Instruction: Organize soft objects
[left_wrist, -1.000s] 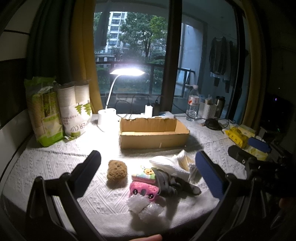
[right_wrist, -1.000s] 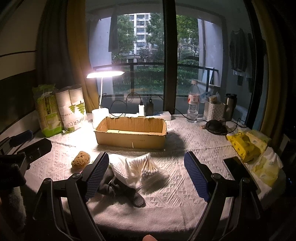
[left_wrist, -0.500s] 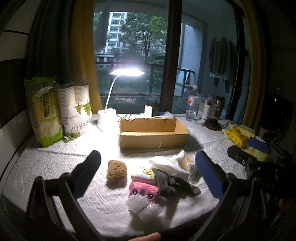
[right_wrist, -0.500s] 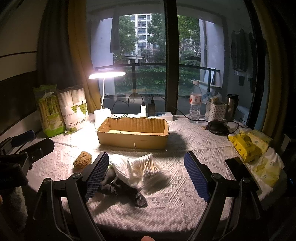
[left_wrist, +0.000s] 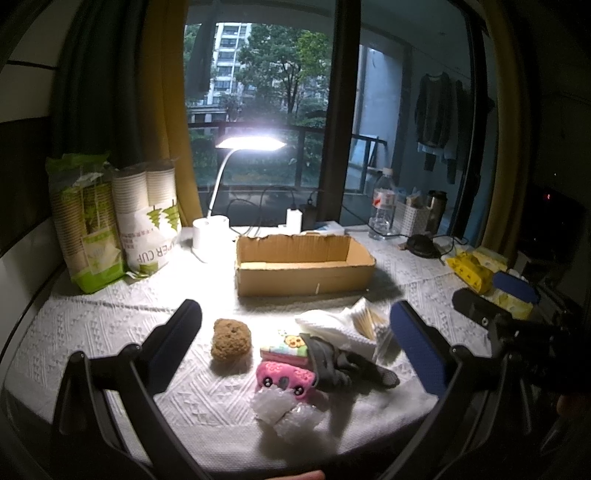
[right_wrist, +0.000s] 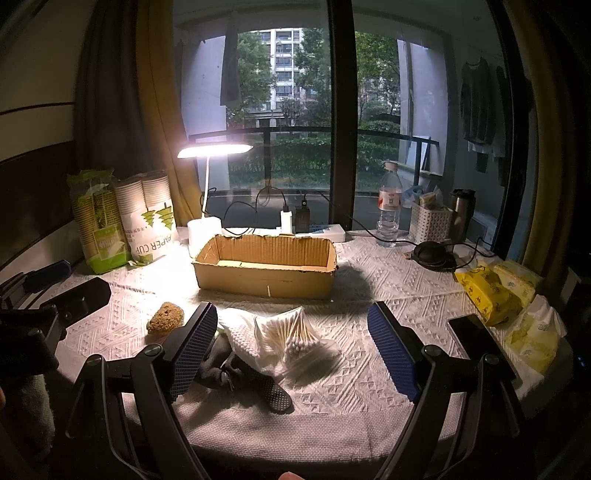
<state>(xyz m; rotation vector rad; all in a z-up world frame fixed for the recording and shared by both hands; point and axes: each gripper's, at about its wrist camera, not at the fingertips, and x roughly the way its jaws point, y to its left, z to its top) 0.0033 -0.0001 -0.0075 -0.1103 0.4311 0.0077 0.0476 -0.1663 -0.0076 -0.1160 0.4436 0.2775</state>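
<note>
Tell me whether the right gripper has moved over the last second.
Yes, slightly. In the right wrist view the cardboard box has drifted rightward and the brown sponge too, so the right gripper has swung a little left, jaws open and empty.

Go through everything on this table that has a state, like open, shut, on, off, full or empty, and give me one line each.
Left gripper: open, holding nothing.
Right gripper: open, holding nothing.
Cardboard box: open-topped, nothing visible inside.
Desk lamp: switched on.
Water bottle: upright, capped.
Phone: screen dark, lying flat.
Bag of cotton swabs: lying on its side.
Dark glove: crumpled, lying flat.
</note>
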